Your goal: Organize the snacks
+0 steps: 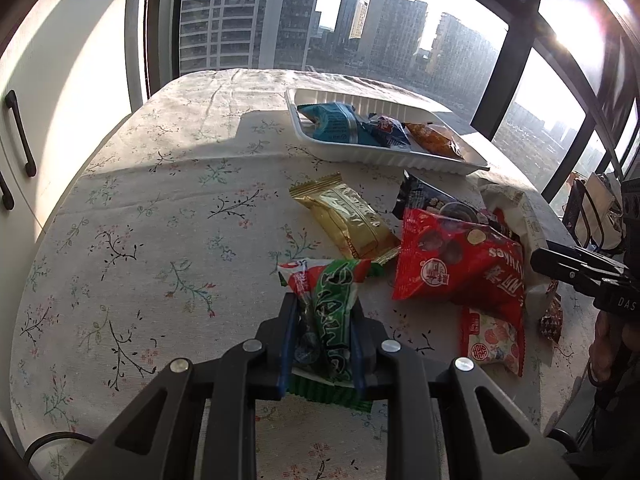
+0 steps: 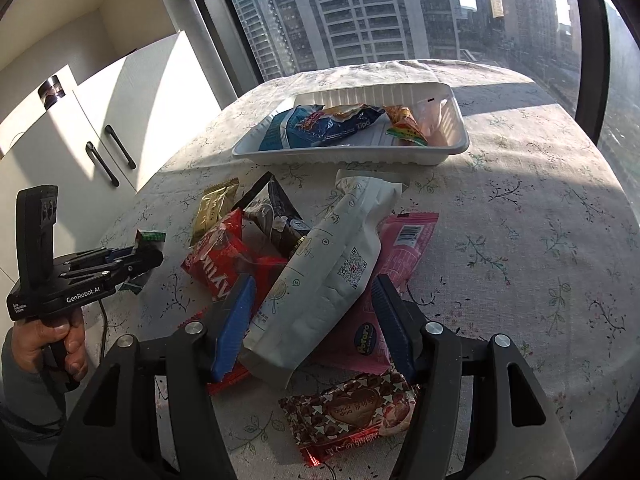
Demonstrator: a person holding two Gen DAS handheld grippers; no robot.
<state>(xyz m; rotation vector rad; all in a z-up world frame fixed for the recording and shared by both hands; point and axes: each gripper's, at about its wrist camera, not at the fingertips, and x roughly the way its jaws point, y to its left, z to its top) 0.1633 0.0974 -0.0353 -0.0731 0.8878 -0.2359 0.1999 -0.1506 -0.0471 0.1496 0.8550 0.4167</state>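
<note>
The left gripper [image 1: 322, 320] is closed on a green packet [image 1: 334, 320], whose white and red end sticks out past the blue fingers [image 1: 289, 332] above the flowered counter [image 1: 160, 184]. In the right wrist view the right gripper [image 2: 312, 316] stands half open over a heap of snacks, and a white pouch [image 2: 324, 272] lies between its fingers; whether the pads press on the pouch I cannot tell. Just below that pouch, nearest to the camera, lies a brown packet [image 2: 352, 416] with a heart on it. Under the white pouch is a pink packet [image 2: 404, 248], and to its left a red packet [image 2: 224, 256] and a black packet [image 2: 280, 216] lean on each other. A gold packet [image 2: 214, 208] lies a little apart, beside the heap on its far left side. At the left edge of this view a hand [image 2: 44, 344] holds the left gripper by its handle, with the green packet showing at its tip. Farther off, a white tray [image 2: 248, 152] stands on the counter, apart from the heap, and it holds a blue packet [image 2: 304, 128], an orange packet [image 2: 404, 124] and some others. Beyond the counter there is a white cabinet [image 2: 120, 120] with dark handles at the left, and a big window [image 2: 360, 12] with tall buildings outside.
</note>
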